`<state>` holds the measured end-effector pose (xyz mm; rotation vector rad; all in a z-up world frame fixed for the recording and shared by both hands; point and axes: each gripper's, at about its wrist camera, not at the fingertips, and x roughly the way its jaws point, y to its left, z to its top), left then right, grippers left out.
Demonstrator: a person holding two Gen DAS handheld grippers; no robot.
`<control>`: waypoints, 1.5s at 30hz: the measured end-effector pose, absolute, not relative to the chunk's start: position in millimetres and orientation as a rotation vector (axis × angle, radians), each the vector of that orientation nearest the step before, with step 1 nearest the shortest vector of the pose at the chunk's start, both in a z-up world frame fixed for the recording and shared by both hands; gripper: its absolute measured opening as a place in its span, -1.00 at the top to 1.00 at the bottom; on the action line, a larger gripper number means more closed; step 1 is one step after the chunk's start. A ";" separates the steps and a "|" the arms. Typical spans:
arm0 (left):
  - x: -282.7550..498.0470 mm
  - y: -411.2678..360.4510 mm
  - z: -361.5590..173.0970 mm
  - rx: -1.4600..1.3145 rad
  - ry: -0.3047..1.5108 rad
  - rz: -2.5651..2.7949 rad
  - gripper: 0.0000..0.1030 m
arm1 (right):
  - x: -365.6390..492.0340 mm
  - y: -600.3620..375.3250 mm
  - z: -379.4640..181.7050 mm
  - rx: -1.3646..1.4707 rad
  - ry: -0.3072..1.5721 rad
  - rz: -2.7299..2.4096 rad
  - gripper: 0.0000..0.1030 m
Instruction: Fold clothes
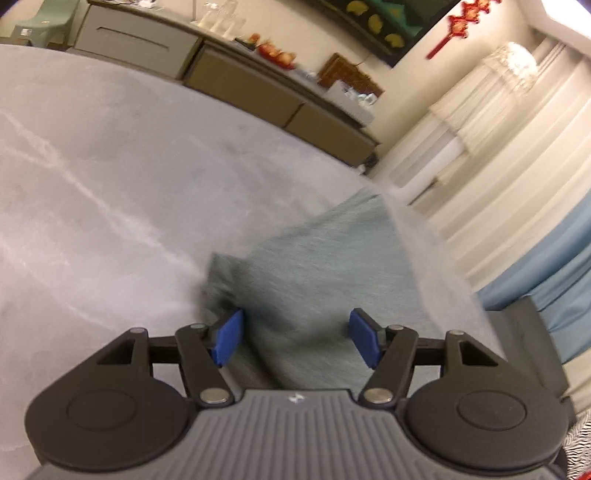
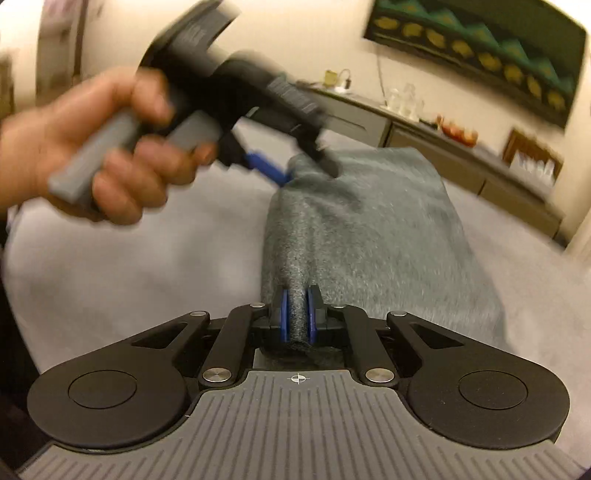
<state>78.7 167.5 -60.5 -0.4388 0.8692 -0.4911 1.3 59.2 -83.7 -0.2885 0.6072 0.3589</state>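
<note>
Carpet [image 2: 110, 280], pale grey and bare, lies all round the grey-green garment [image 2: 369, 229], with nothing on it between my two tongs. Behind runs a long low sideboard [image 1: 236, 88] against the wall, carrying glass jars [image 1: 221, 18], a plate of red and orange fruit [image 1: 275, 53] and a brown wicker box [image 1: 347, 74]. A dark green painting [image 2: 480, 51] hangs above it, a red knot ornament [image 1: 461, 26] farther along, and pale curtains [image 1: 498, 147] fill the corner.

The garment is spread on the carpet, its long axis running away from my right gripper [image 2: 296, 314] toward the sideboard. My right gripper is clenched on a rolled ridge of its near edge, the blue pads pressing the fabric from both sides. At the far corner my left gripper [image 1: 295, 338] has its fingers spread wide over the cloth, pinching nothing; my left hand [image 2: 92, 155] wraps its grey handle.

Some pale lettering shows on the left gripper's black body, too blurred to read. A small crosshair mark sits on each gripper's ribbed housing.
</note>
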 end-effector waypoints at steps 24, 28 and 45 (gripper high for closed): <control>-19.5 106.9 -19.0 -0.199 0.583 -0.535 -0.27 | 35.1 -154.8 -70.8 0.406 0.700 0.153 -0.07; -21.3 79.0 -27.2 -0.170 0.592 -0.611 -0.27 | 35.3 -194.2 -76.9 0.832 0.644 0.231 -0.19; 95.8 140.5 -42.1 -0.562 0.742 -0.476 -0.40 | 78.8 -124.3 -20.9 0.052 0.511 0.144 -0.02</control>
